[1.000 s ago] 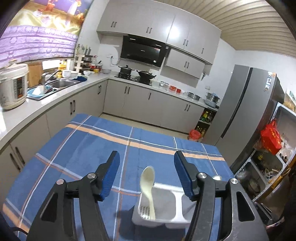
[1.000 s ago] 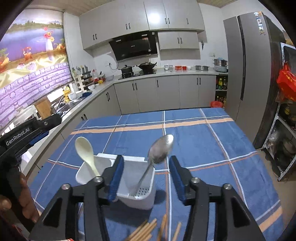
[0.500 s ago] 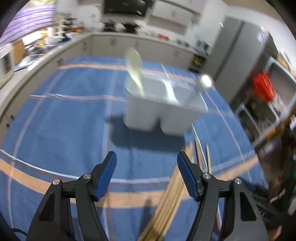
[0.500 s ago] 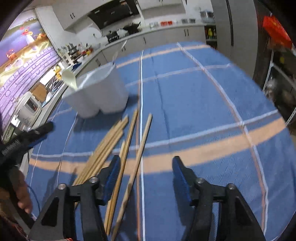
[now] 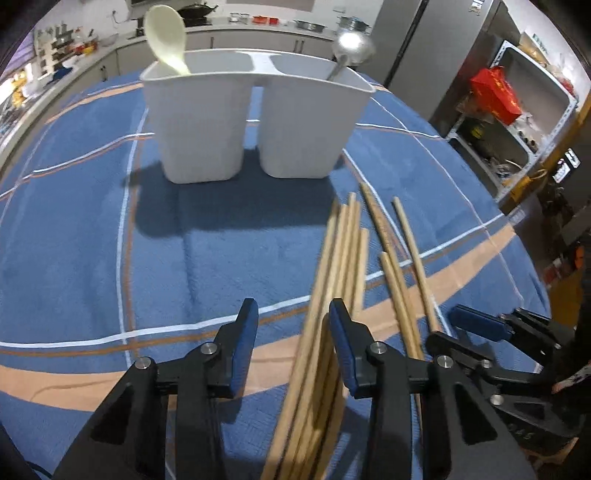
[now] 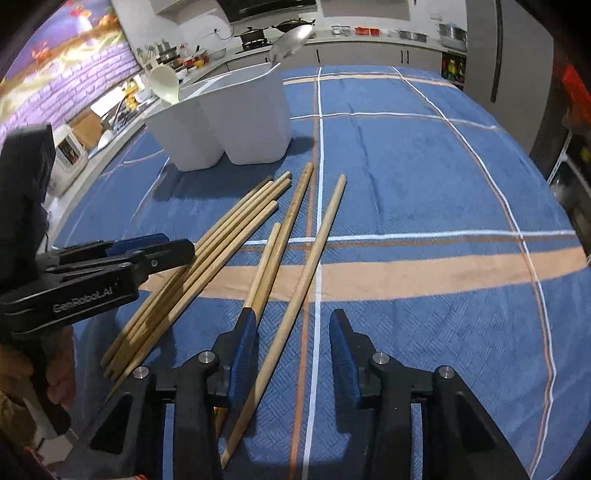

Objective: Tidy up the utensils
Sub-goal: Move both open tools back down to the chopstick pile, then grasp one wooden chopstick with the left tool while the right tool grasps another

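Note:
Several wooden chopsticks lie on the blue plaid cloth in front of a white two-compartment holder (image 5: 255, 118) (image 6: 229, 122). A cream spoon (image 5: 164, 33) stands in its left compartment and a metal spoon (image 5: 352, 44) in its right. My left gripper (image 5: 293, 332) (image 6: 166, 247) is low over a bundle of chopsticks (image 5: 343, 251) (image 6: 221, 240). Its jaws are closing, with the bundle between them near the right finger. My right gripper (image 6: 293, 332) (image 5: 447, 328) is closing too. A single chopstick (image 6: 314, 251) runs between its jaws, untouched by the pads.
The tablecloth (image 6: 424, 166) stretches to the right of the chopsticks. A pair of chopsticks (image 6: 273, 258) lies by my right gripper's left finger. A hand (image 6: 22, 369) holds the left gripper. Counters, a fridge (image 5: 443, 48) and a shelf (image 5: 517, 110) ring the table.
Both grippers have dropped toward the table and tipped downward. The holder has slid to the far side of both views, the chopsticks now lie between the jaws, and both gaps have narrowed.

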Demonstrator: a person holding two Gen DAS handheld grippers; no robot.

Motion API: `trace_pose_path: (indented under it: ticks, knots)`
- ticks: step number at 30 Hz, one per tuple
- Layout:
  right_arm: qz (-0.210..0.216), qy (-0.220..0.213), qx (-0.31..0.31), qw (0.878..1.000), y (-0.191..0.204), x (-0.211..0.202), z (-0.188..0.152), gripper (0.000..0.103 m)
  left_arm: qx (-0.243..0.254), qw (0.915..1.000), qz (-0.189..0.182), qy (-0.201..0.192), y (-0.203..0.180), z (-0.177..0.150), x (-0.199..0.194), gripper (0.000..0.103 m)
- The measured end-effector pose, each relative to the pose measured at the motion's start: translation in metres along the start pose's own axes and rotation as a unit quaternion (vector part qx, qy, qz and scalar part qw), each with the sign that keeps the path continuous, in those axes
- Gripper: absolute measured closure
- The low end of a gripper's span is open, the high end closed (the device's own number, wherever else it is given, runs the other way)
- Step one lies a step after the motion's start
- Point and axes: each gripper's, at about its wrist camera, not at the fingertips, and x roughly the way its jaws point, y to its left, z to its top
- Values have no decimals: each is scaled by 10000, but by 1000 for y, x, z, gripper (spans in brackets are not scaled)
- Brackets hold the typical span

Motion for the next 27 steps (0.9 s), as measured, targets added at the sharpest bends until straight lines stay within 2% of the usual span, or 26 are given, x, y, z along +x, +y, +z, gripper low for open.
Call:
trace_pose_path:
  ticks: [3, 4, 5, 9, 12, 16, 17, 21, 23, 27]
  knots:
    - [-239, 13, -180, 9996, 6, 2, 2, 69, 289, 9995, 113, -24, -8, 4, 1, 81]
    - [-296, 15, -217, 9993, 6, 3, 3, 72, 324, 9995, 31, 7, -10, 5, 1, 94]
    - [-345, 18, -241, 9991, 7, 4, 3, 74, 357, 9993, 72, 63, -11, 7, 3, 98]
    - [-557, 55, -358, 9978, 9, 8, 9, 76, 440, 9989, 172, 61, -17, 11, 3, 98]
    - [-780, 91, -559, 9953, 15, 14, 15, 85, 387, 9988, 301, 42, -19, 11, 2, 99]
    - [-867, 164, -485, 9949, 10, 14, 18, 93, 193, 9969, 758, 80, -9, 9, 1, 103]
    - [-906, 175, -457, 9947, 6, 12, 17, 93, 22, 9977, 669, 71, -1, 5, -1, 102]
    - [-1012, 230, -301, 9941, -13, 3, 9, 95, -249, 9972, 703, 105, 17, -6, -12, 103]
    - [-1087, 261, -229, 9935, -22, -4, 3, 95, -372, 9977, 552, 118, 21, -13, -18, 103]
    - [-1187, 333, -77, 9923, -43, -16, -7, 95, -226, 9995, 209, -117, 15, -17, -37, 102]
